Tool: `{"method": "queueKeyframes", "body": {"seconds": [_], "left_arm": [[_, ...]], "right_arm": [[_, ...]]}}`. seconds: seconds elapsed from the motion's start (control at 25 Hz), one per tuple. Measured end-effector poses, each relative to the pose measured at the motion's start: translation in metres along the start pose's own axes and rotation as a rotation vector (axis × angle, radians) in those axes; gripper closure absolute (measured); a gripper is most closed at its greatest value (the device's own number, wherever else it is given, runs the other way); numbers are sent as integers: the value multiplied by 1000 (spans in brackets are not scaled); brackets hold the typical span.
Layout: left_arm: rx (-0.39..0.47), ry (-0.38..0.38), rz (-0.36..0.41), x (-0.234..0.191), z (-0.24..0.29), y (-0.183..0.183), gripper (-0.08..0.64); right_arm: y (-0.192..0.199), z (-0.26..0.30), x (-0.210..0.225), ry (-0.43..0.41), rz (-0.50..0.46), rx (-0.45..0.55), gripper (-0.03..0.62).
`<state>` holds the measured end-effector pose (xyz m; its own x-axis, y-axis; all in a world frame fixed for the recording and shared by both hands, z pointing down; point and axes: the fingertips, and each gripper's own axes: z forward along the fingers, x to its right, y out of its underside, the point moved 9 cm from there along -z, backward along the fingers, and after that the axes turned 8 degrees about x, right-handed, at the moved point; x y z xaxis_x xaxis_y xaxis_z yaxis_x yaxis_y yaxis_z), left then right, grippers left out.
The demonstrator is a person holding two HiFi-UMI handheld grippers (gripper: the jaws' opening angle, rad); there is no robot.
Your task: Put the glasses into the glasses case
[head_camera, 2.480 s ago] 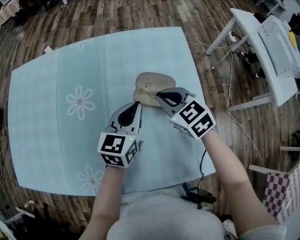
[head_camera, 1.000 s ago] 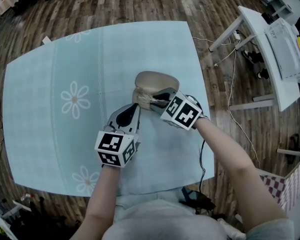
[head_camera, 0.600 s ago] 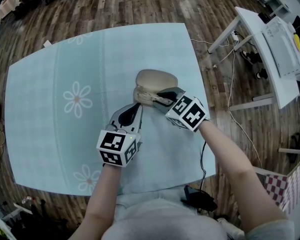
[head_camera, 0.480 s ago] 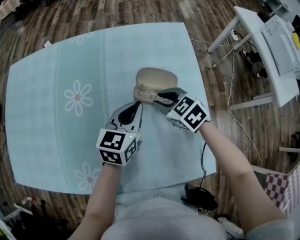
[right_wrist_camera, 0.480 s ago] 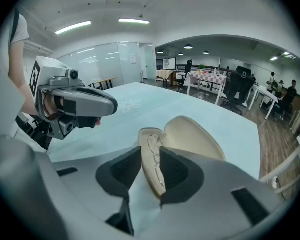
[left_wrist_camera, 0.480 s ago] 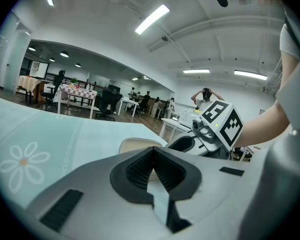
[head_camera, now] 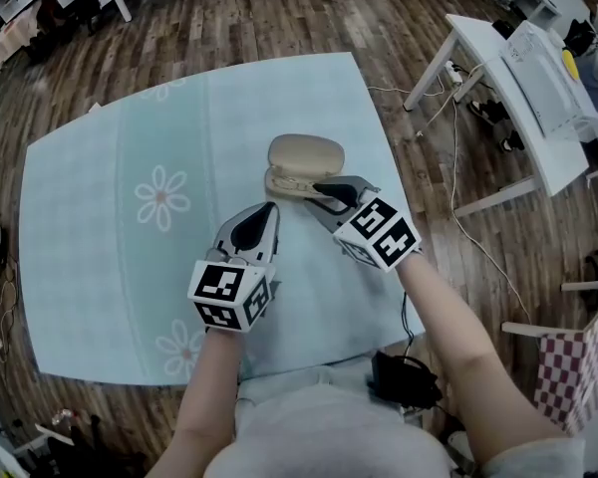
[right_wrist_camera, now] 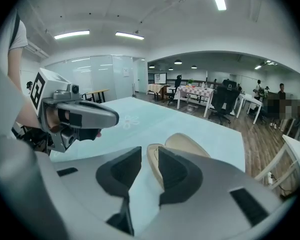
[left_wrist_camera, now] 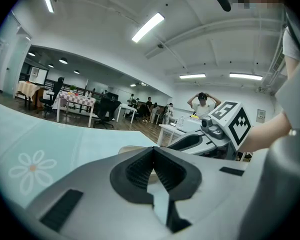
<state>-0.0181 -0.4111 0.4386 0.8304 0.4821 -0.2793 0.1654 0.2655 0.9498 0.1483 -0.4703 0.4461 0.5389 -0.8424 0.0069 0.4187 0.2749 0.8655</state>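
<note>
The table is covered with a pale blue tablecloth, and the open beige glasses case lies on it. A white flower print is well to the left of the case. The left gripper is at the case's near left side and points towards it. Its tip is just beside the case's near left corner and appears apart from it. In the left gripper view its fingers are pressed together with nothing between them, and the case shows only as a pale edge beyond them. Its marker cube is on the side away from the case. The case has its lid raised at the far side and its shallow lower half towards the person. Thin dark lines in this lower half seem to be the glasses, though they are too small to be sure of. The right gripper is at the case's near right side, with its tips just over the case's near edge. Its jaws have just been opening, and its fingers are spread with nothing between the pads. The case lies beyond and below the gap, free of both pads. A white desk stands on the wooden floor, well to the right of the case.
</note>
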Motion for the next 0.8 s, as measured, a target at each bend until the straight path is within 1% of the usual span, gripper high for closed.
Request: {"method": "queueKeyframes", "body": {"seconds": [0.2,0.4,0.48,0.64,0.8], "left_arm": [[32,9,12,12,-6,-7,551],[64,32,32,22,-12,-18,551],[73,40,43,24,-15,-24,551],[90,51,56,30,-18,-31,551],[109,59,69,35,-22,-39,551]], "right_arm": [[-13,-28,-14,47,16,79,491],[-25,-51,-31,100,21,155,538],[-29,-58,-37,129,24,186,578],[-34,-71,-48,174,37,231,584],[-47,-88,-63,258,-9,287,586]]}}
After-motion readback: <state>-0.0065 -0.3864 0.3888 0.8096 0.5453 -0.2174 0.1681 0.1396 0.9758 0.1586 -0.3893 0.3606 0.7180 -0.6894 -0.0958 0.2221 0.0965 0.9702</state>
